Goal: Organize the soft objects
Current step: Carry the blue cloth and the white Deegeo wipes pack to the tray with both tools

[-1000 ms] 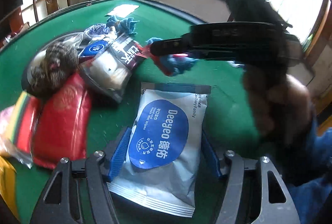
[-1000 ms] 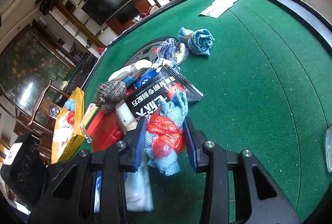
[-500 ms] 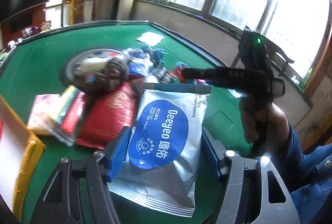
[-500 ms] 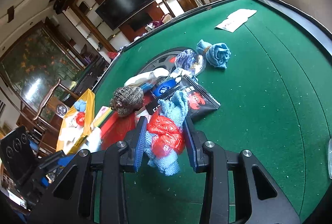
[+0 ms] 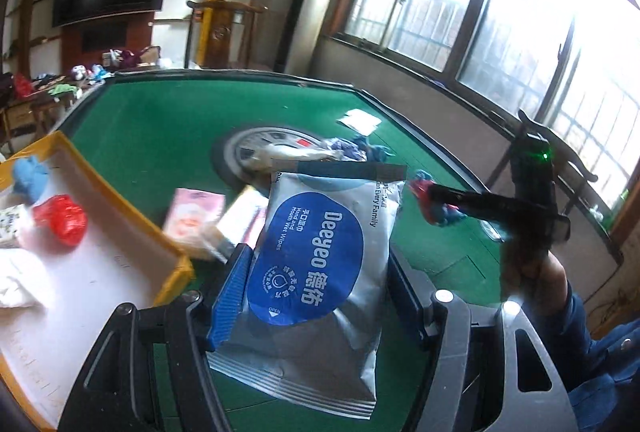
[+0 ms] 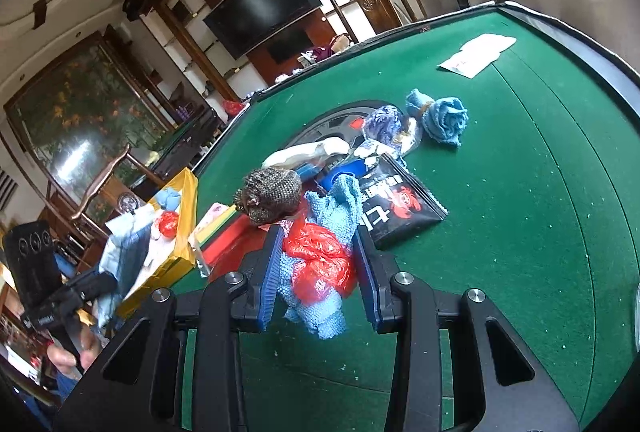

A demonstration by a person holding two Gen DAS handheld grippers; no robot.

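My left gripper point(image 5: 318, 284) is shut on a white and blue wet wipes pack point(image 5: 320, 256), held up above the green table point(image 5: 160, 120) beside the yellow box point(image 5: 116, 200) at the left. That box holds a red bag point(image 5: 60, 218), a blue cloth point(image 5: 30, 174) and white items. My right gripper point(image 6: 318, 264) is shut on a blue cloth with a red plastic bag point(image 6: 320, 260), held above the table. In the right wrist view the left gripper point(image 6: 120, 260) with the wipes pack hangs near the yellow box point(image 6: 182, 220).
A pile lies on the table point(image 6: 520, 232): a brown knitted hat point(image 6: 272, 194), a black snack bag point(image 6: 400, 208), a rolled blue towel point(image 6: 444, 120), a red pack point(image 6: 232, 240) and a pink tissue pack point(image 5: 194, 210). White paper point(image 6: 476, 54) lies far off. A hand point(image 5: 536, 272) holds the right gripper.
My left gripper has lifted the wipes pack off the table and swung it left, bringing the yellow box into view. The right gripper has kept its bundle nearly still.
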